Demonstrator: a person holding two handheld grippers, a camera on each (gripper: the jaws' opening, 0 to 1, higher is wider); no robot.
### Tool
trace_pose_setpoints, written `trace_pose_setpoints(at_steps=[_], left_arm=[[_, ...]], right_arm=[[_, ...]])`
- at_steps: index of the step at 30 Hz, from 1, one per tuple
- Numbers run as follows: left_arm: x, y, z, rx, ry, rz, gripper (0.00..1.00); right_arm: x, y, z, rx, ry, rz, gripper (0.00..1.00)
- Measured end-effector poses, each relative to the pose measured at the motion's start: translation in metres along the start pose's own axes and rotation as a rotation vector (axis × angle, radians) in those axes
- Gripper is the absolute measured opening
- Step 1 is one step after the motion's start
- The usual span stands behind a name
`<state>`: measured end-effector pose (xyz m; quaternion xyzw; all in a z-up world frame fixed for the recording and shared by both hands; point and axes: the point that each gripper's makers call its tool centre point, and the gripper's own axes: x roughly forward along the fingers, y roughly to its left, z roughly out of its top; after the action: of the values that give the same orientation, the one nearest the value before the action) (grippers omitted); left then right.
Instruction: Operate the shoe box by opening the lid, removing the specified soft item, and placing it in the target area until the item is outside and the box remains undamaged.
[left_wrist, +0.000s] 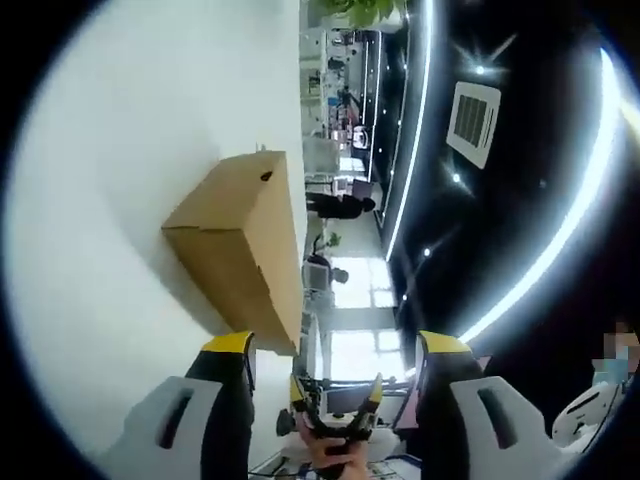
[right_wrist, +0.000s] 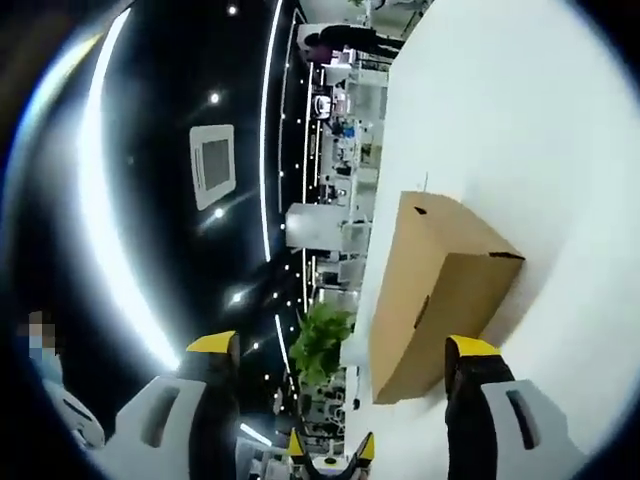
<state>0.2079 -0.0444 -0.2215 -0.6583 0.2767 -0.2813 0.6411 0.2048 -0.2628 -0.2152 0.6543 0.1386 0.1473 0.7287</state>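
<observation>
Jaws, left gripper (left_wrist: 335, 345): spread wide, holding nothing, the yellow-tipped ends short of the box.
Jaws, right gripper (right_wrist: 345, 350): also spread wide and empty; one tip sits just beside the box's near corner, contact unclear.
Other gripper (left_wrist: 335, 425): shows between the left gripper's jaws, beyond the box, held in a hand.
Box (left_wrist: 245, 235): brown cardboard, lid shut, lying on the white counter (left_wrist: 120, 200); a small round hole on its long side.
Plant (right_wrist: 320, 340): green leaves beyond the box, past the counter edge.
</observation>
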Motion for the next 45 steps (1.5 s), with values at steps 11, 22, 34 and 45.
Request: trace_pose_setpoints(at_steps=[11, 22, 34, 45], left_arm=[[0.005, 0.014, 0.004, -0.019, 0.000, 0.038, 0.58], [0.003, 0.034, 0.022, 0.031, -0.106, 0.155, 0.45], [0.014, 0.046, 0.022, 0.077, -0.128, 0.238, 0.40], [0.009, 0.063, 0.037, 0.017, -0.210, 0.282, 0.43]], right_arm=[[-0.003, -0.013, 0.013, 0.077, -0.097, -0.031, 0.85], [-0.005, -0.031, 0.013, 0.061, -0.067, -0.140, 0.64], [0.004, -0.046, 0.017, 0.040, -0.078, -0.204, 0.42], [0.005, -0.060, 0.016, 0.065, -0.094, -0.242, 0.41]])
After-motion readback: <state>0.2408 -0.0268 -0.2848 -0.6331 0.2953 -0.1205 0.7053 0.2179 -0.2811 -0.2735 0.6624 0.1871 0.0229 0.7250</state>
